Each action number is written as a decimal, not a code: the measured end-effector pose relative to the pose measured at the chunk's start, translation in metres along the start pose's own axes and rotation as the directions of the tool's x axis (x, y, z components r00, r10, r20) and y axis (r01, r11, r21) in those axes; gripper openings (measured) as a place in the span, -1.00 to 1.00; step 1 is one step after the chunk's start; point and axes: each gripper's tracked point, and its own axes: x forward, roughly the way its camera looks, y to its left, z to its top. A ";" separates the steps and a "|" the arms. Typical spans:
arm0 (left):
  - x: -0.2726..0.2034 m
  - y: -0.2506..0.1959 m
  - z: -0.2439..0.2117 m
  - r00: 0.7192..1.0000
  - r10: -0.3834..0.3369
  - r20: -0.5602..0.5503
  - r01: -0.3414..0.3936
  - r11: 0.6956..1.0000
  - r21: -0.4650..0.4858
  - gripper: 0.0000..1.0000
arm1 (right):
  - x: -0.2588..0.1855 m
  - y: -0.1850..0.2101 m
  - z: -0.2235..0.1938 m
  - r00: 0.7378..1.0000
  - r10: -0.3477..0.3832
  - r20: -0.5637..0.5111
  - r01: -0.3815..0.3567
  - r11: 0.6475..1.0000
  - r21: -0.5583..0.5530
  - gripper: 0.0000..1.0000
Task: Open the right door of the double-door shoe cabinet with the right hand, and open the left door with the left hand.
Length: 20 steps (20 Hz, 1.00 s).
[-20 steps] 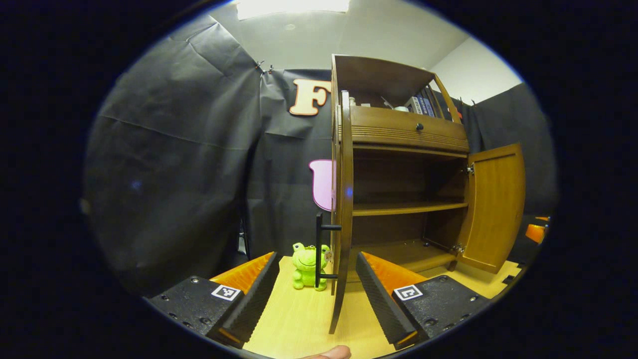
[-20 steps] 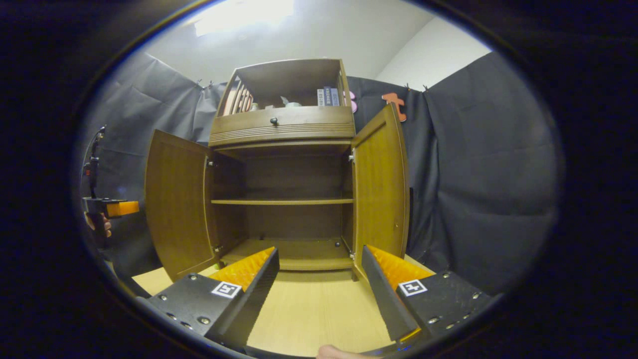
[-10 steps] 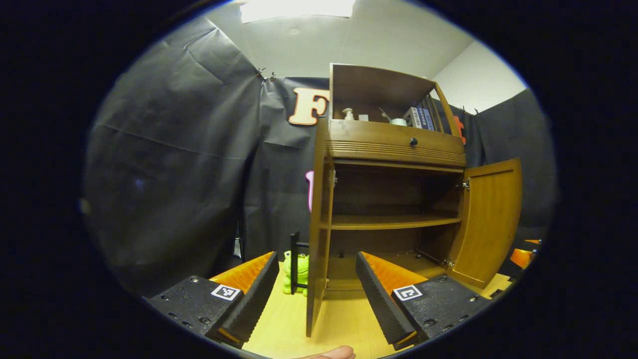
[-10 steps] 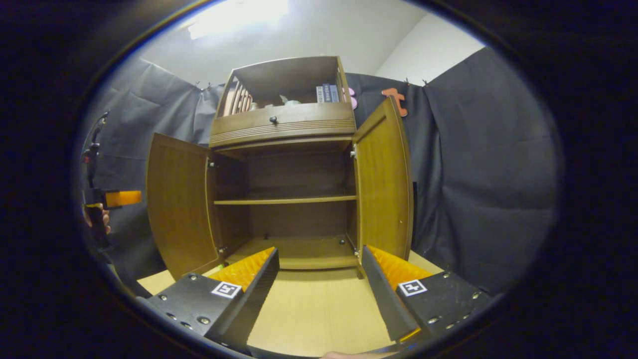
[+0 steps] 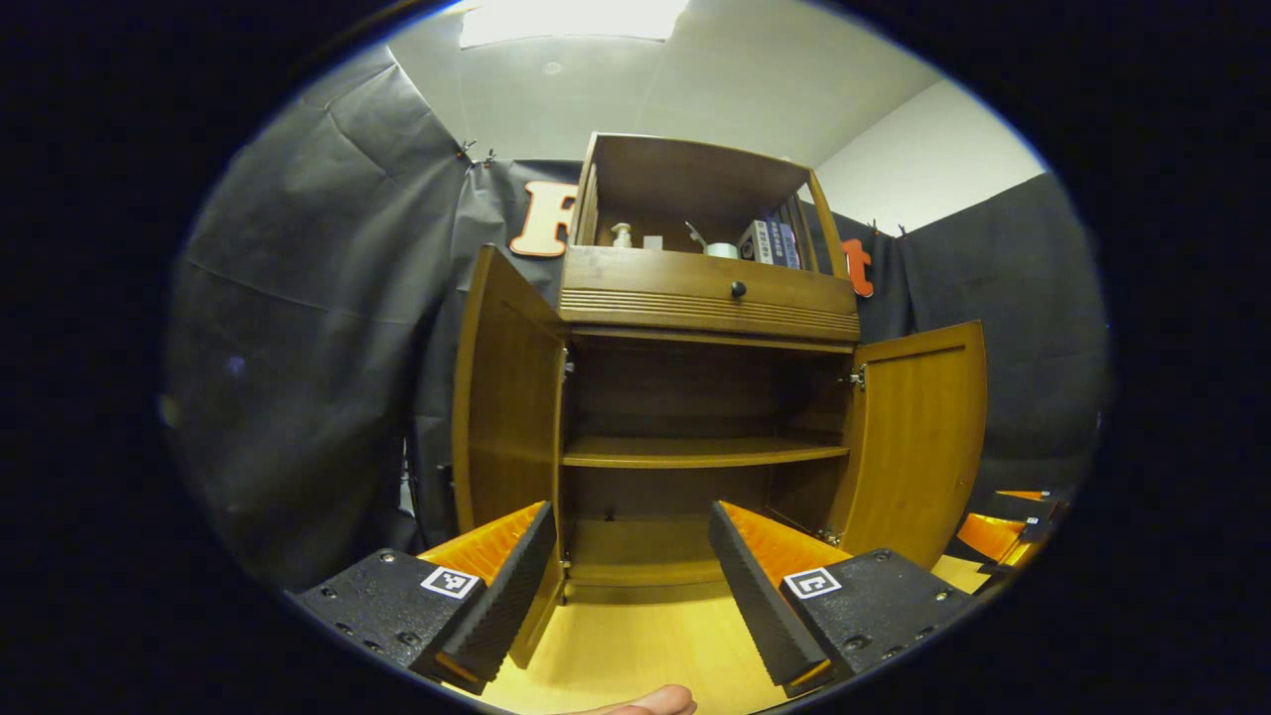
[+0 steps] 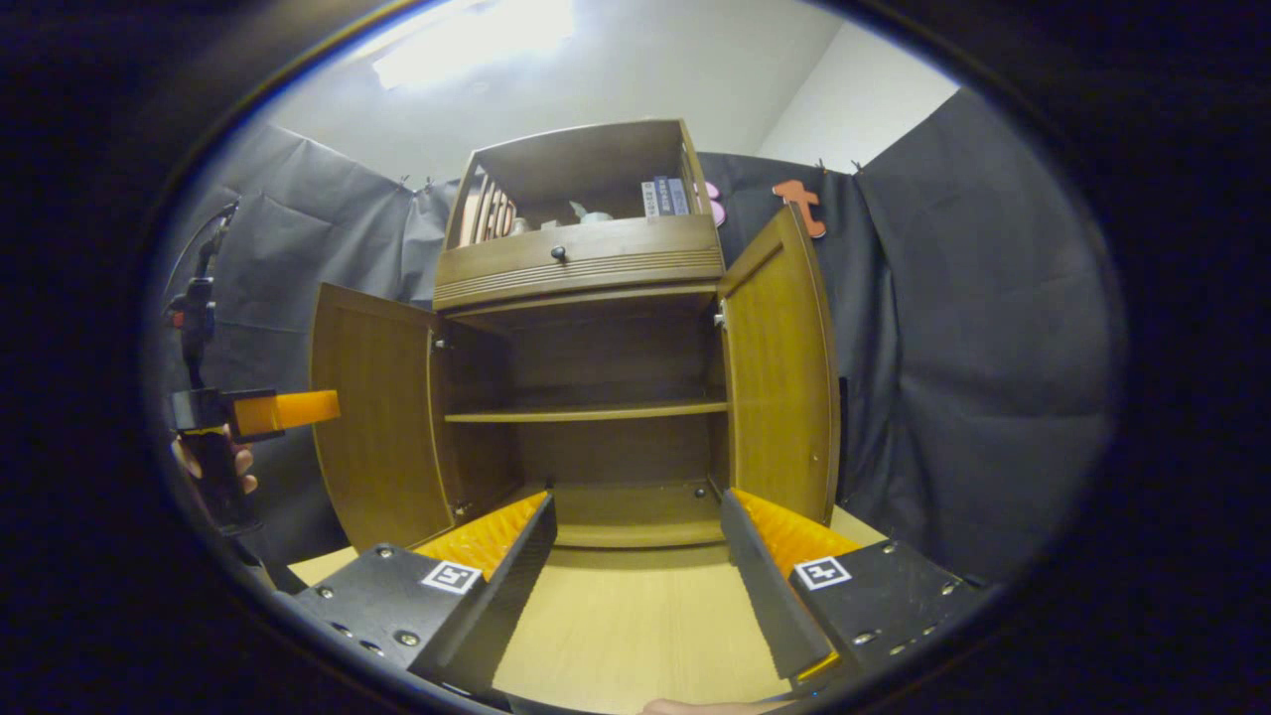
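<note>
1. Black cloth walls enclose a booth where a wooden shoe cabinet (image 5: pixel 700 397) stands on a pale wooden table (image 6: pixel 635 626).
2. Both doors of the cabinet stand swung wide. In the left gripper view the left door (image 5: pixel 506 397) hangs outward at the left and the right door (image 5: pixel 918 437) at the right, and the bare shelf (image 5: pixel 695 452) shows between them.
3. The left gripper (image 5: pixel 631 571) hangs in front of the cabinet with its jaws spread apart, grasping nothing and touching neither door.
4. The right gripper (image 6: pixel 635 571) likewise faces the open cabinet from in front, jaws spread and empty, apart from the doors.
5. In the right gripper view a hand (image 6: pixel 213 467) holding the other gripper shows at the far left, near the left door's outer edge.
6. Judged from how things lie, both opening steps look done, so the step in hand is the retreat.
7. The next move likely calls only for drawing both grippers away without knocking a door back inward.
</note>
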 end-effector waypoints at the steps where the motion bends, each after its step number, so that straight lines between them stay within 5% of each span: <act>1: 0.004 -0.007 -0.004 1.000 -0.010 -0.009 0.010 1.000 0.001 0.84 | 0.001 -0.002 0.002 1.000 -0.005 0.005 0.005 1.000 -0.004 0.97; 9: 0.036 -0.046 -0.038 0.999 0.001 -0.055 -0.001 1.000 -0.006 0.84 | 0.010 -0.018 -0.007 0.999 -0.044 -0.010 0.044 0.999 -0.031 0.98; 20: 0.036 -0.076 -0.064 0.998 0.005 -0.059 -0.004 1.000 0.018 0.92 | 0.012 -0.006 -0.007 1.000 0.020 0.005 -0.020 1.000 -0.023 0.96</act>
